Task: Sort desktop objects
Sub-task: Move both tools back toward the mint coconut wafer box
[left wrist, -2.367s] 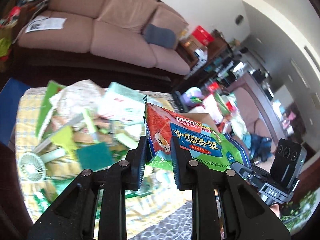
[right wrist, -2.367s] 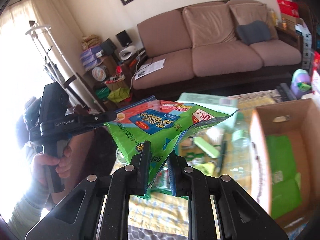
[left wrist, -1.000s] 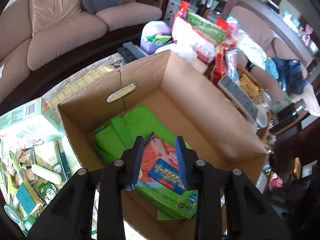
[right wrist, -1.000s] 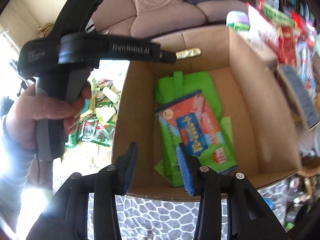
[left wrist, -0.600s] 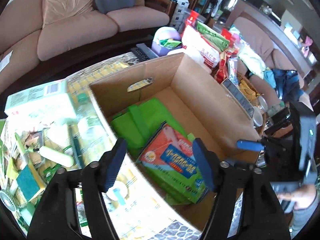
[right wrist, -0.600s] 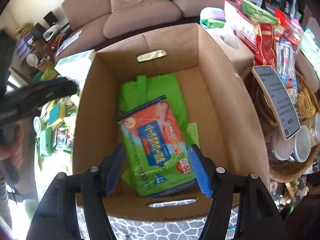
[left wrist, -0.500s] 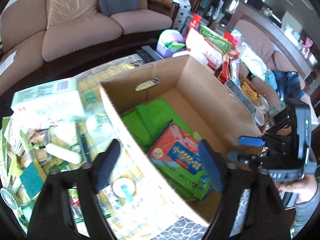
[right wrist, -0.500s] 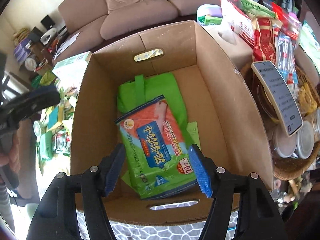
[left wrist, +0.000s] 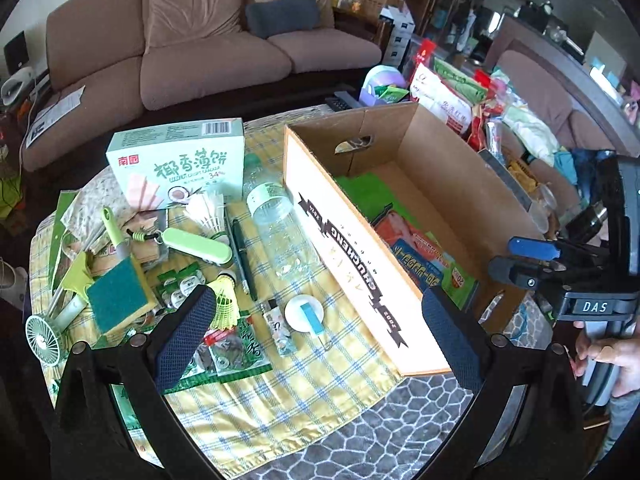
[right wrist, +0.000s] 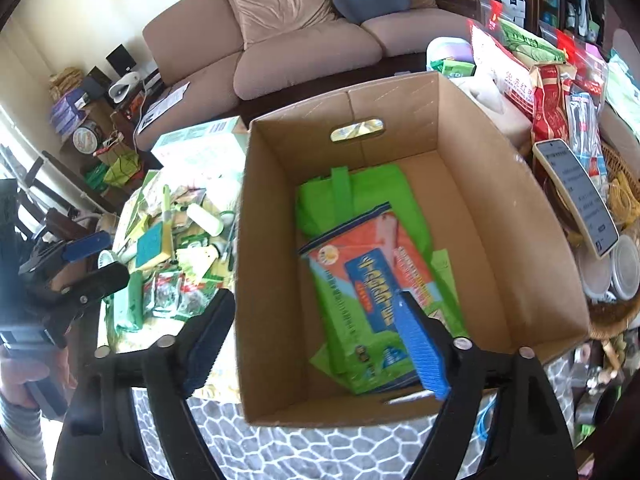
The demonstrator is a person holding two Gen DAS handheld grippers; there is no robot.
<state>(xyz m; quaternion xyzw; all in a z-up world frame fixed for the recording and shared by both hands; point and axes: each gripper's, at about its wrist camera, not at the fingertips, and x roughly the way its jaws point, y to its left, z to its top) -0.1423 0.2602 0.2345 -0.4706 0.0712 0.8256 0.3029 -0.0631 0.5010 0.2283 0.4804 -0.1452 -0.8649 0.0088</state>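
A cardboard box (right wrist: pixel 276 264) (left wrist: pixel 344 224) stands on the table's right side. Inside lies a green and red packet (right wrist: pixel 372 284) (left wrist: pixel 424 256) on a folded green bag (right wrist: pixel 352 196). My left gripper (left wrist: pixel 316 336) is open and empty, held over the table left of the box. My right gripper (right wrist: pixel 316 340) is open and empty, above the box's near left corner. Loose items lie left of the box: a mint biscuit box (left wrist: pixel 180 164), a clear bottle (left wrist: pixel 280 232), a green sponge (left wrist: pixel 118 300), a black pen (left wrist: pixel 242 256), shuttlecocks (left wrist: pixel 210 212).
A yellow checked cloth (left wrist: pixel 280 372) covers the table. A small fan (left wrist: pixel 42 338) lies at the left edge. Snack bags (right wrist: pixel 548 92), a phone (right wrist: pixel 576 192) and a wicker basket (right wrist: pixel 616 304) crowd the right side. A brown sofa (left wrist: pixel 192 40) stands behind.
Both grippers let go of the packet, which now lies in the box. Both opened wide. The left gripper drew back left over the table; the right stays above the box.
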